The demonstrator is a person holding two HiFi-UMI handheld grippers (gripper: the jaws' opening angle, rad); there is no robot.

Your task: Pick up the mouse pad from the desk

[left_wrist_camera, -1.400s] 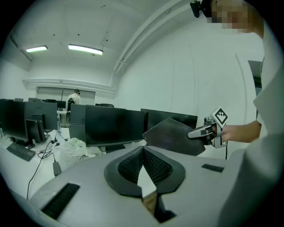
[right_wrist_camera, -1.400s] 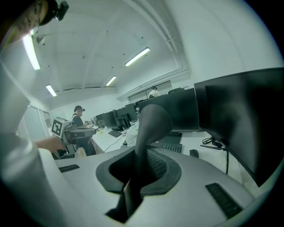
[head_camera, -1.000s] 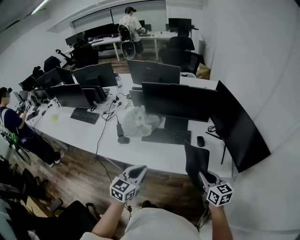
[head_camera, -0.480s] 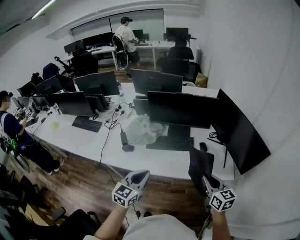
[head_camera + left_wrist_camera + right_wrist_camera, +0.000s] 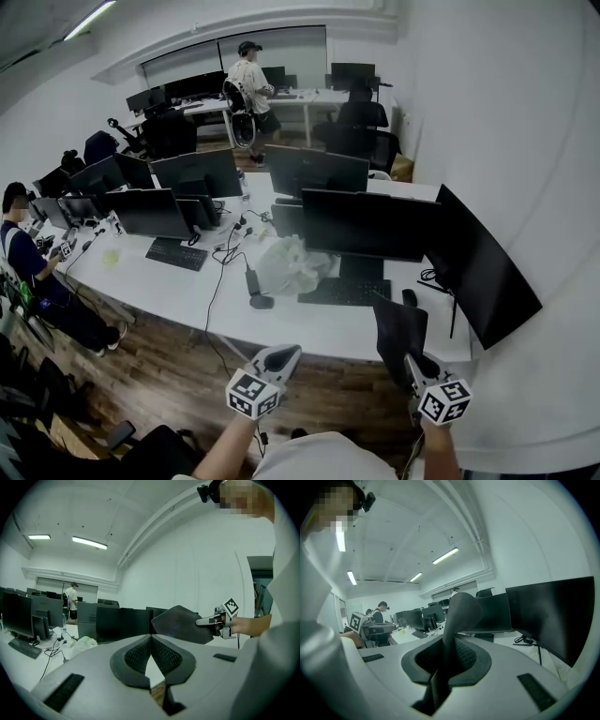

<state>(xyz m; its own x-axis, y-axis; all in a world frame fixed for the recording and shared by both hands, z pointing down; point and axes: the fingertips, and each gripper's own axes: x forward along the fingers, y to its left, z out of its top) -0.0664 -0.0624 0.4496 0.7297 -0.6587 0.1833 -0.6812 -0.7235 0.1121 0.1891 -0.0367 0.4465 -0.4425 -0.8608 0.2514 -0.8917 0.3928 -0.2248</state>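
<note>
– While both forearms reach forward, what does the right hand-held gripper (image 5: 412,364) hold?
– It pinches the mouse pad (image 5: 398,330), up in air near the worktop (image 5: 300,323). The left hand-held gripper (image 5: 279,356) is closed, empty.

Two grippers: left gripper (image 5: 279,356), right gripper (image 5: 412,364). One mouse pad (image 5: 398,328). On the near desk (image 5: 309,328): two keyboards, left keyboard (image 5: 176,253) and right keyboard (image 5: 342,292); one plastic bag (image 5: 291,264). Two other people: seated person (image 5: 23,253) near left, standing person (image 5: 248,80) far. Monitors (image 5: 370,225) overlap; no firm count.
</note>
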